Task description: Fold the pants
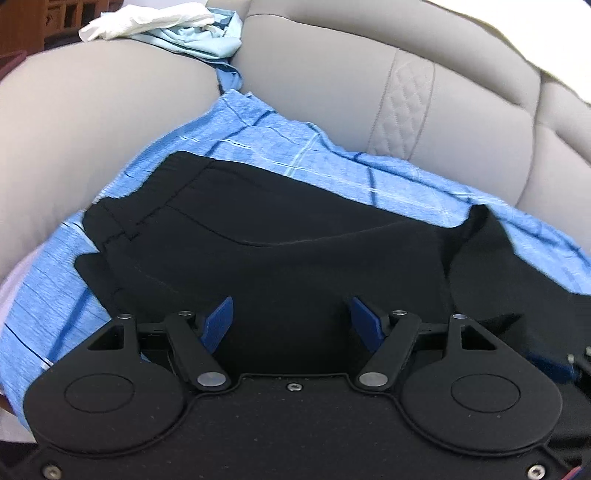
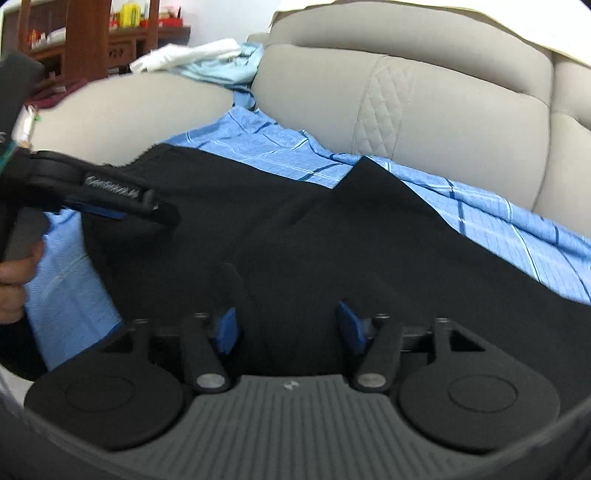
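Black pants [image 1: 280, 236] lie on a blue plaid sheet [image 1: 280, 147] spread over a grey sofa seat. The waistband and a pocket seam are at the left in the left wrist view. In the right wrist view the pants [image 2: 332, 236] show a raised fold with a pointed corner toward the sofa back. My left gripper [image 1: 291, 321] is open just above the black cloth, holding nothing; it also shows from the side in the right wrist view [image 2: 147, 206]. My right gripper [image 2: 286, 326] is open over the cloth, with a ridge of fabric by its left finger.
The grey sofa backrest [image 1: 406, 103] with quilted stitching rises behind the sheet, and a rounded armrest [image 1: 96, 110] is at the left. A white cloth [image 1: 147, 18] and a light blue garment [image 1: 199, 40] lie on the armrest. Wooden shelves [image 2: 96, 33] stand beyond.
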`<state>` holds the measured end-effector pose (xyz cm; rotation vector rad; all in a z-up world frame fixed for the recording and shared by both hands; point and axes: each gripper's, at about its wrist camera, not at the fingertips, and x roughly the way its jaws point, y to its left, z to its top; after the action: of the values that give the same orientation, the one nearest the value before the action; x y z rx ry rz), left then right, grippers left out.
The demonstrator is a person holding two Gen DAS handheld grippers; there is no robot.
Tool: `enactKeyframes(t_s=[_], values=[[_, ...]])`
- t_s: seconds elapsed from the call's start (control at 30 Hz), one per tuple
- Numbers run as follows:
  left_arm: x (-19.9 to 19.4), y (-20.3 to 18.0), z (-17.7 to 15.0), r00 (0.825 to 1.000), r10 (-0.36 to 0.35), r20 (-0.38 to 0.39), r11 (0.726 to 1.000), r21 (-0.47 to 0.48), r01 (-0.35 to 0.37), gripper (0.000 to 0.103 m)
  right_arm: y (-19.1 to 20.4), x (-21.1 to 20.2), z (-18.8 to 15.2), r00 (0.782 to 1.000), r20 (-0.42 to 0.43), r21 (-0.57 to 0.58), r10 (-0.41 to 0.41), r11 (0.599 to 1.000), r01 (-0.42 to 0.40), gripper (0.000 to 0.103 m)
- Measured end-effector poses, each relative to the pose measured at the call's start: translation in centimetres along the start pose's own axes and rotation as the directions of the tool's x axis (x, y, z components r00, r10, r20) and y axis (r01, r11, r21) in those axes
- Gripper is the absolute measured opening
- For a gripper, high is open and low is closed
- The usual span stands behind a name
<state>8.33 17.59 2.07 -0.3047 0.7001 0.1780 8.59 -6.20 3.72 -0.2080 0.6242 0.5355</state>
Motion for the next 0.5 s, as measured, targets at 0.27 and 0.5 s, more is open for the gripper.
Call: enactKeyframes(t_s=[0.27,0.5], values=[[-2.3,-5.2,-0.9,0.987,-0.158,0.020,0.980,0.124,0.154,0.070,-2.6,-6.6,-4.8,0.991,0.065,0.148,-0.117,0.983,0.107,0.087],[-3.3,-12.0,-4.7,0.981,-0.130,0.144,0.946,0.314,0.079,0.062,-4.0,-10.0,-9.7,0.828,0.053,0.122,-0.557,0.827,0.549,0.093]])
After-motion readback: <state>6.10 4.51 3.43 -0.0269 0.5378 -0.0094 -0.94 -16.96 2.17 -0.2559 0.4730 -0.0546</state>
